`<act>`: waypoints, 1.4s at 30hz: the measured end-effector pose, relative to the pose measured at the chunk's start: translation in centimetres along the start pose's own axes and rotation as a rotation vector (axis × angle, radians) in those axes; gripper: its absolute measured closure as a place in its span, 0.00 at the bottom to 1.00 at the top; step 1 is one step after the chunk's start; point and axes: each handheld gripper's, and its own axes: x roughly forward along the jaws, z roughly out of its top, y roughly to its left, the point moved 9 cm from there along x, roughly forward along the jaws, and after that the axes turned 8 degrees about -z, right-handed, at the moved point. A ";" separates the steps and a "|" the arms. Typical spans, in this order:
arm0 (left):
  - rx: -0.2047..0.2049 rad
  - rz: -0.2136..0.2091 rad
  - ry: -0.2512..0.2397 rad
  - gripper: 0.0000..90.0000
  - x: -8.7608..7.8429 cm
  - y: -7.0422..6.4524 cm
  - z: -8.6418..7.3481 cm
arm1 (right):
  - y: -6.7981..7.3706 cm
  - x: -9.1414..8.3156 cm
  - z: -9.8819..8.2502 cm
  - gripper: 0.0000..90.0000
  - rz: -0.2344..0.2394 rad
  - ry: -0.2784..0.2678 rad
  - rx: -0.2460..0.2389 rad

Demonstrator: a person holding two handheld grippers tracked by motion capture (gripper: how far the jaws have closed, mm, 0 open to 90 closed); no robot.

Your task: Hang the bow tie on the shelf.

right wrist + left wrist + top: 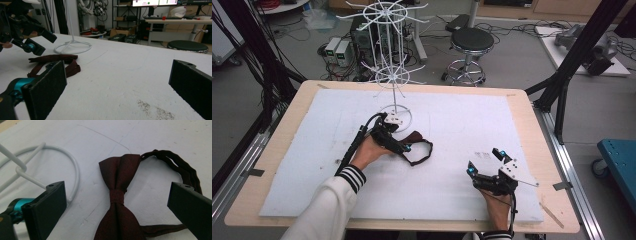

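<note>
I have the left gripper [404, 145] hovering right over the dark maroon bow tie [414, 145], which lies flat on the white foam mat [452, 125] a little left of the table's middle, just in front of the ring base of the white wire display rack [395, 116]. Through the left gripper view my jaws stand wide apart with nothing between them but the bow tie [117, 195] below: its knot sits about midway between the two black jaws, one wing pointing away from me and the other running down toward the bottom edge. The neck strap [180, 167] loops out from the far wing, curves round and passes behind the jaw on the right side of that view. The rack's ring base [75, 170] lies on the mat just beside the other jaw, close to the bow tie but not touching it.

My right gripper [486, 162] is well apart from all this, low over the mat near the front right part of the table [532, 110]. Its jaws are also spread wide and hold nothing. In the right gripper view I see bare mat [130, 72] between the jaws, the bow tie [53, 62] with its strap lying off to the left, the left gripper [37, 41] poised just above it, and the rack's ring base [72, 47] behind.
</note>
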 end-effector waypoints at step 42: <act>-0.041 -0.008 0.155 0.85 1.3 -0.5 -1.7 | 0.0 0.0 0.0 0.01 0.001 -0.003 0.003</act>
